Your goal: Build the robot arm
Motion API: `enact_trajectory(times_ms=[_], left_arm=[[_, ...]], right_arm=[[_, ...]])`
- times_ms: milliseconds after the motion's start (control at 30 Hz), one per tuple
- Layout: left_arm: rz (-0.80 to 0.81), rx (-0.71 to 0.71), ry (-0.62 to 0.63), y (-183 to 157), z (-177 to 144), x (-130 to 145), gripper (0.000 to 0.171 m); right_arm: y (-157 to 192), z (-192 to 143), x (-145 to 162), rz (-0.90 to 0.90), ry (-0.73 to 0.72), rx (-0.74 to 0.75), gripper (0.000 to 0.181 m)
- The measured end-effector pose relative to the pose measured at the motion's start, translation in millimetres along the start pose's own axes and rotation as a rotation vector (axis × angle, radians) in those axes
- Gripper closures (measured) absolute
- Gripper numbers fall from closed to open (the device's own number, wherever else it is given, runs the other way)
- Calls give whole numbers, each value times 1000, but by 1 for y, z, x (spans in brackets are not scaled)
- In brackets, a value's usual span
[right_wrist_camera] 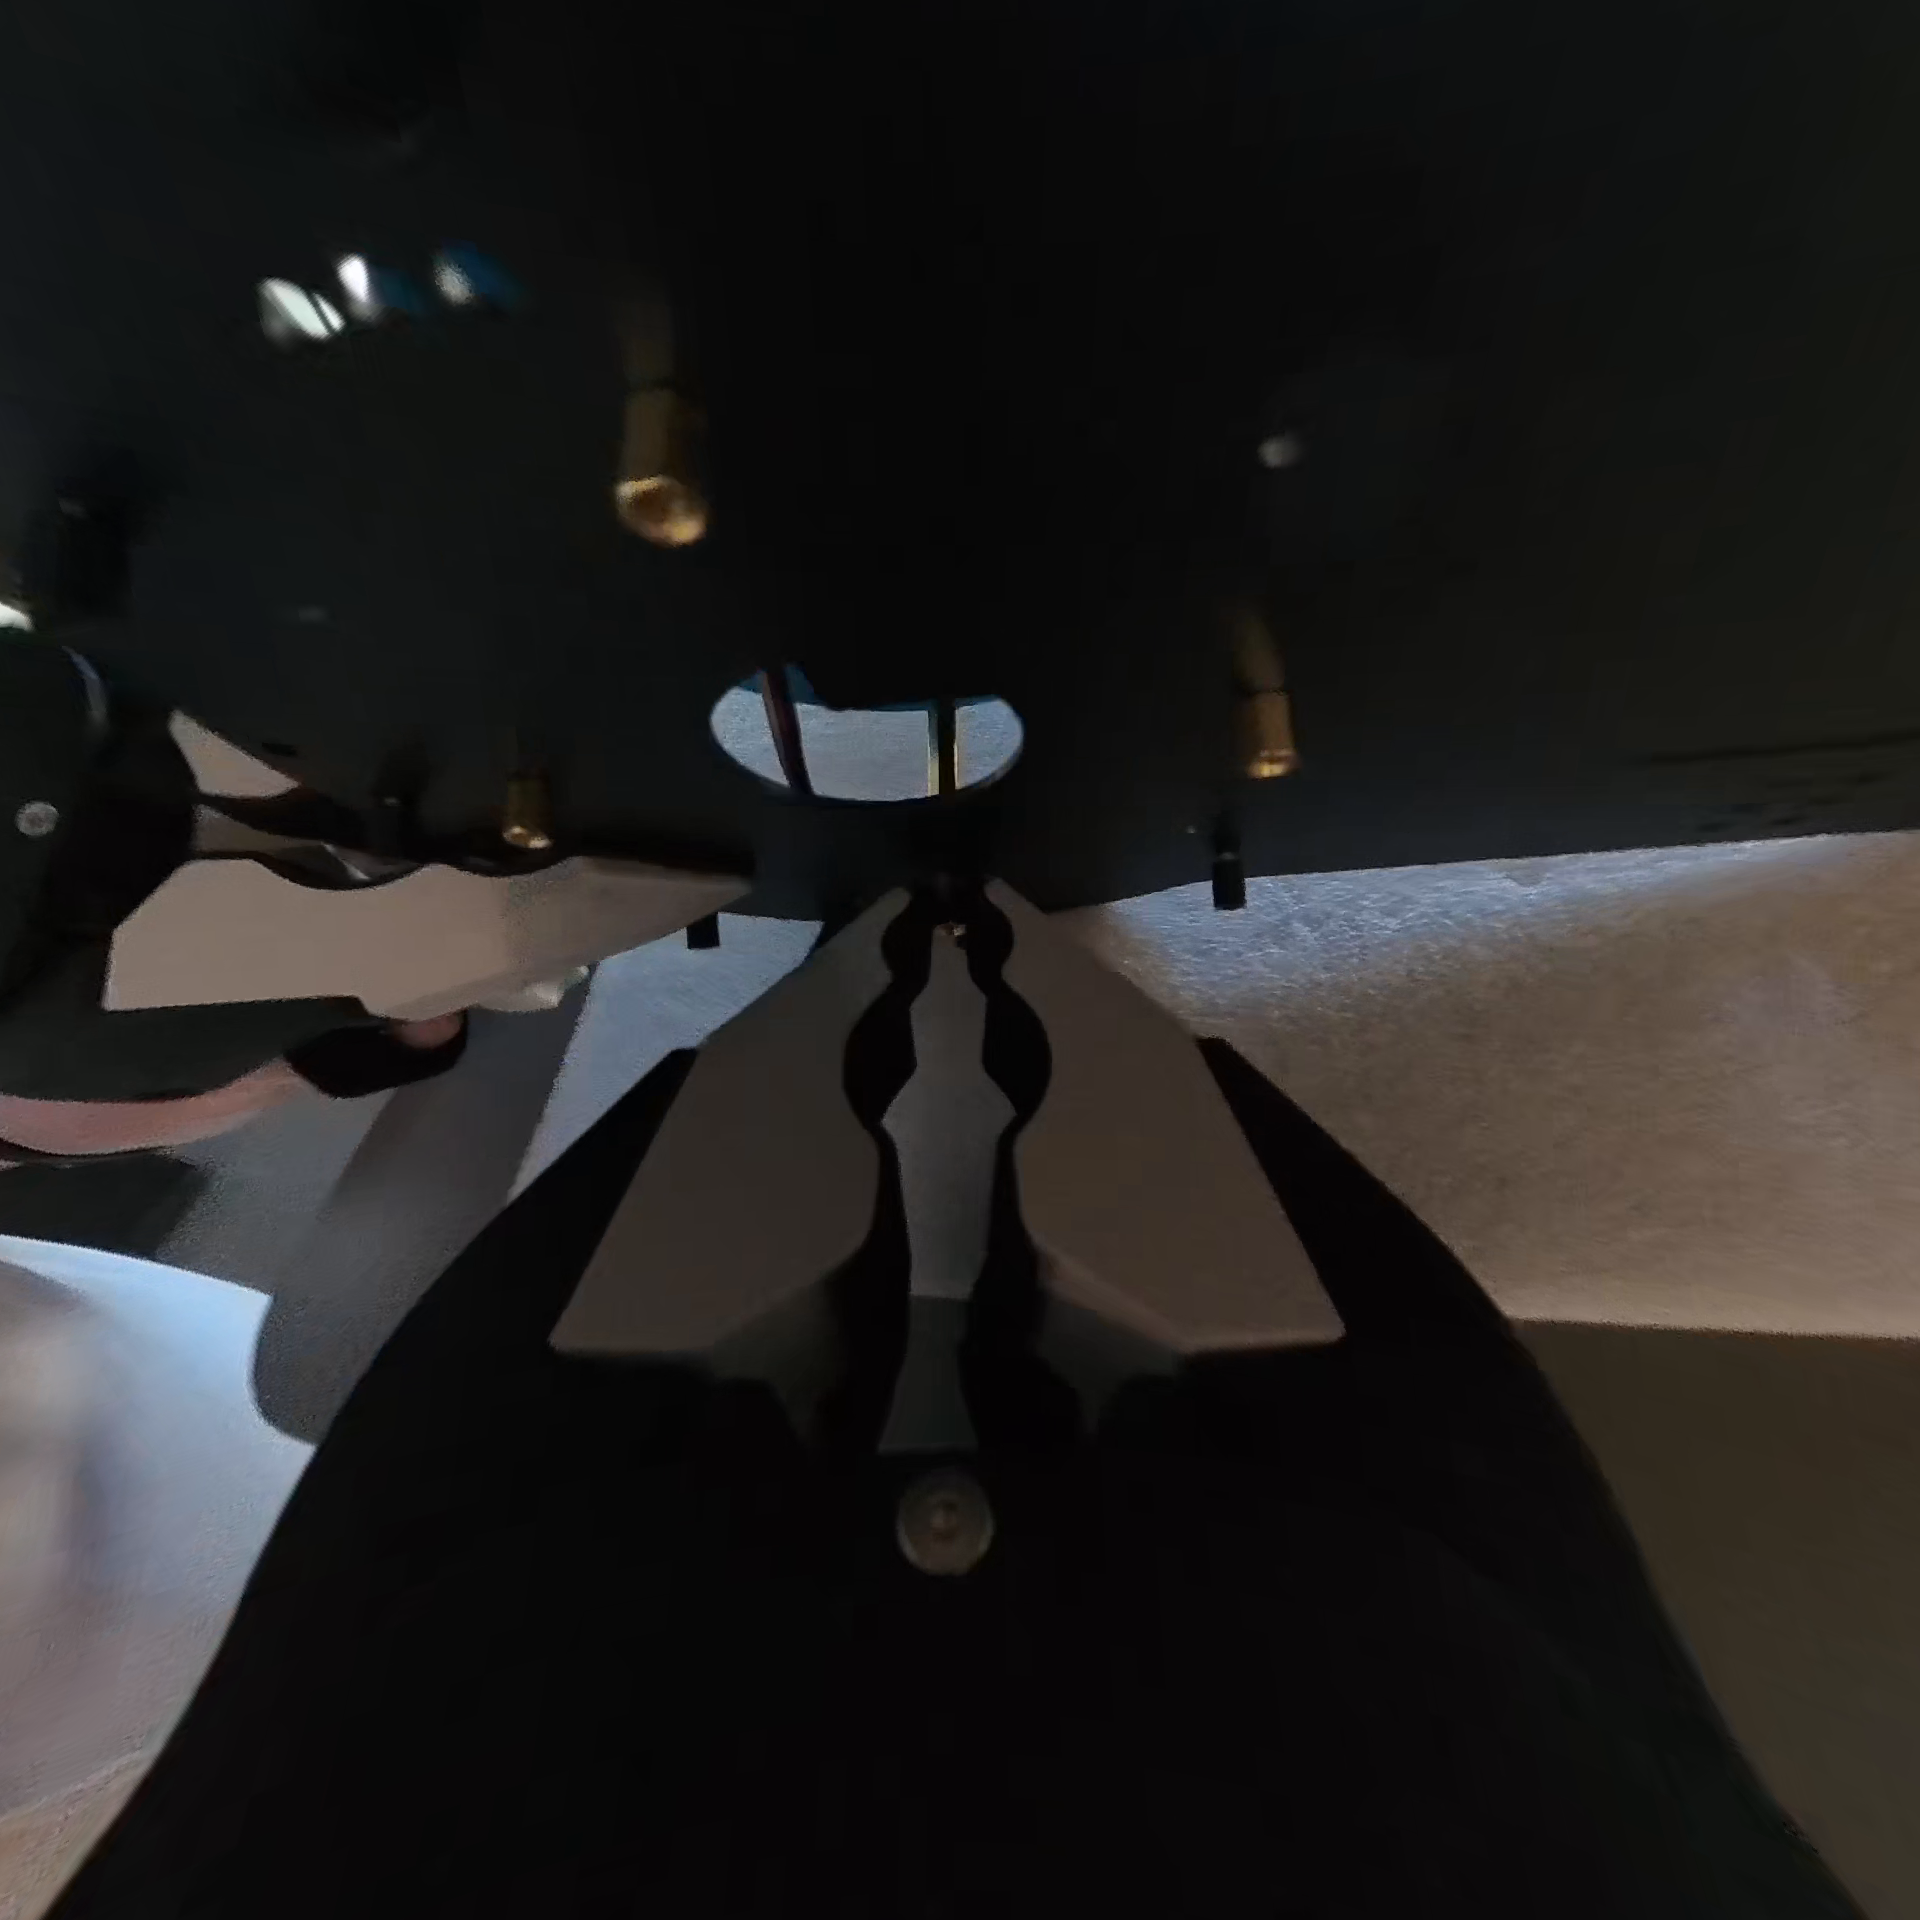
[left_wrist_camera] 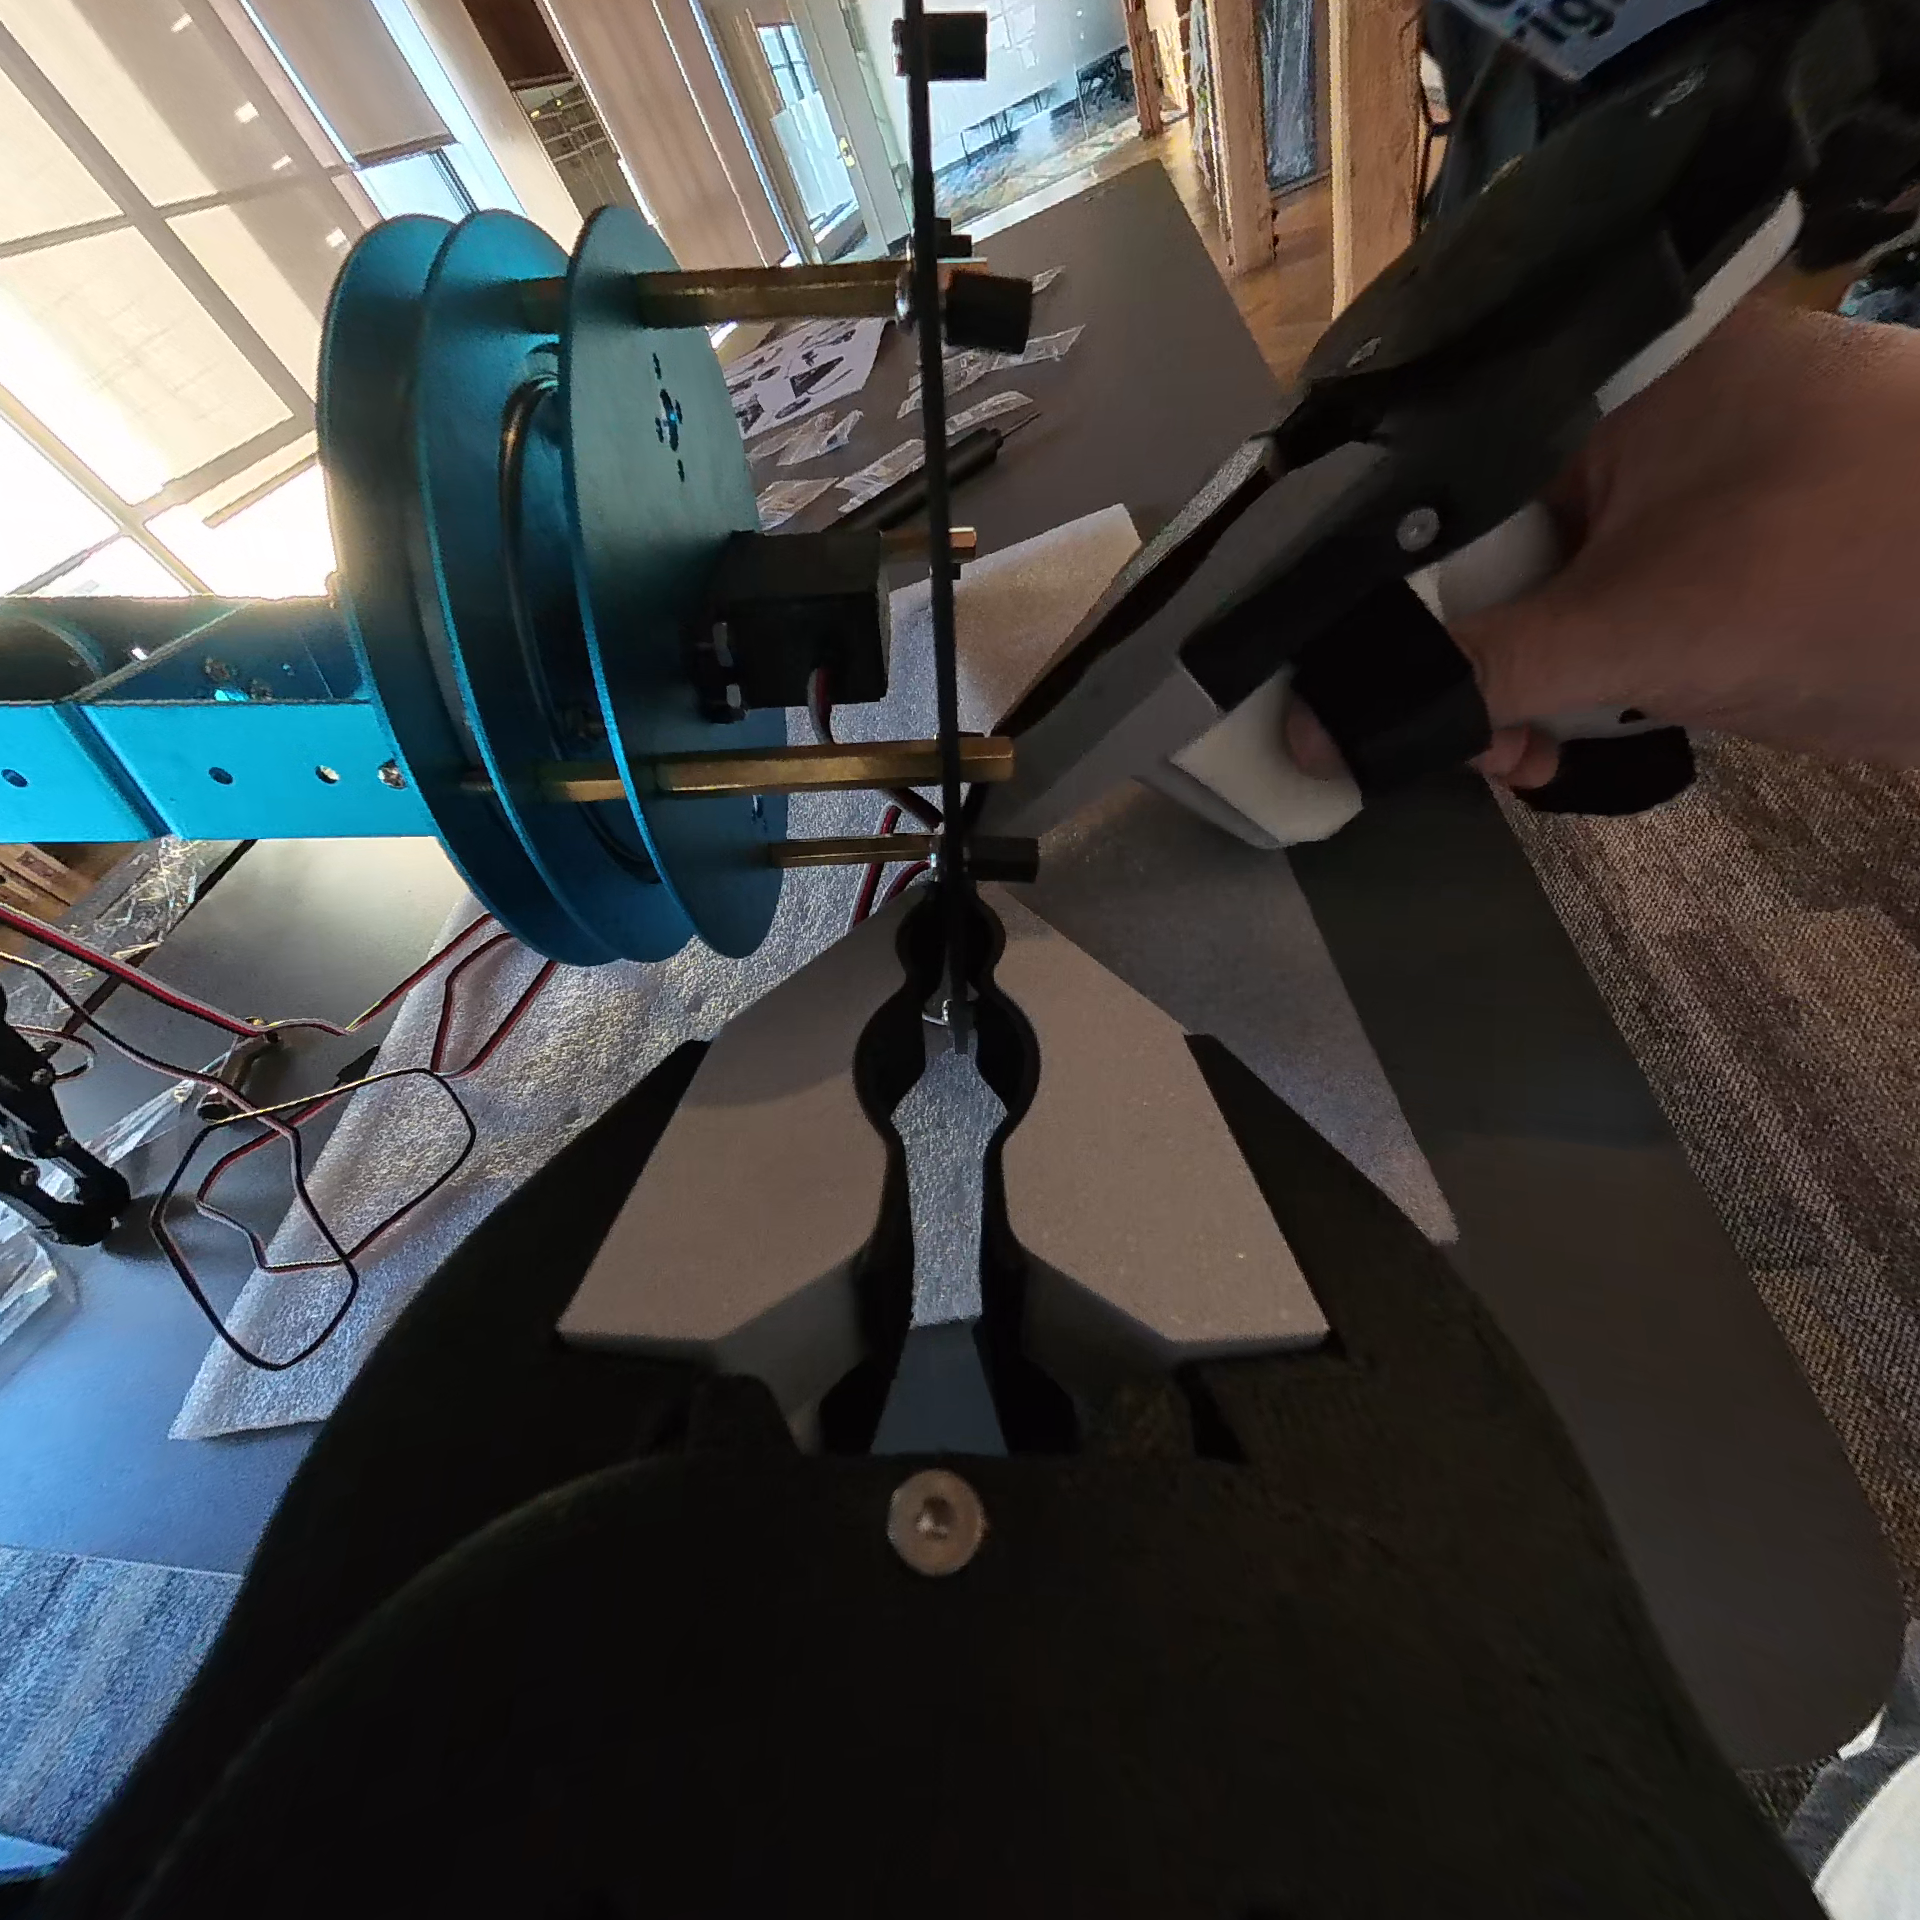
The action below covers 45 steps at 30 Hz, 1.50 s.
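Note:
A blue machine base (left_wrist_camera: 623, 582) made of stacked discs lies on its side, joined by brass standoffs (left_wrist_camera: 790, 774) to a thin black plate (left_wrist_camera: 932, 416) seen edge-on. My left gripper (left_wrist_camera: 951, 925) is shut on that plate's lower edge. My right gripper (left_wrist_camera: 987, 805), held by a hand, comes in from the right with its tips against the plate's far face. In the right wrist view the plate (right_wrist_camera: 1039, 416) fills the top. There the right gripper (right_wrist_camera: 940, 904) is shut on a small brass fastener (right_wrist_camera: 956, 928) at the plate's lower edge. The left gripper (right_wrist_camera: 727, 888) shows at left.
A black servo (left_wrist_camera: 800, 613) sits between disc and plate. Red and black wires (left_wrist_camera: 312, 1195) loop over a grey foam sheet (left_wrist_camera: 665, 997) on the dark table (left_wrist_camera: 1455, 1039). A blue beam (left_wrist_camera: 208, 748) runs left. Small bags and a printed sheet (left_wrist_camera: 810, 384) lie farther back.

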<state>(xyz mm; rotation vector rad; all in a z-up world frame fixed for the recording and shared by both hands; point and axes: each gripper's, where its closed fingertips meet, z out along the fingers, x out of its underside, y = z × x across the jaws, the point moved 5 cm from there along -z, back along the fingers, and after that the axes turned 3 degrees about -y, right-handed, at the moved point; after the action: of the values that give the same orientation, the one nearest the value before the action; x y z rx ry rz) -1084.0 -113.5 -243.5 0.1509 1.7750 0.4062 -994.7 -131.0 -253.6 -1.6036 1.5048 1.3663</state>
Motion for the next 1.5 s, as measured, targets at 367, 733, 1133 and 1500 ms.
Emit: enact_trajectory(times_ms=[367, 733, 1133, 1500], left_arm=[[8, 5, 17, -1, 0, 1, 169], [-246, 44, -38, -19, -64, -49, 159], [-1010, 441, -169, -66, -109, -117, 146], [-1141, 518, -152, -72, -107, -87, 163]], right_arm=[[1, -13, -5, -147, -46, 82, 177], [67, -72, -13, -632, -220, 15, 177], [147, -136, -26, -880, -313, -271, 177], [147, -126, -17, -890, -254, -368, 177]])
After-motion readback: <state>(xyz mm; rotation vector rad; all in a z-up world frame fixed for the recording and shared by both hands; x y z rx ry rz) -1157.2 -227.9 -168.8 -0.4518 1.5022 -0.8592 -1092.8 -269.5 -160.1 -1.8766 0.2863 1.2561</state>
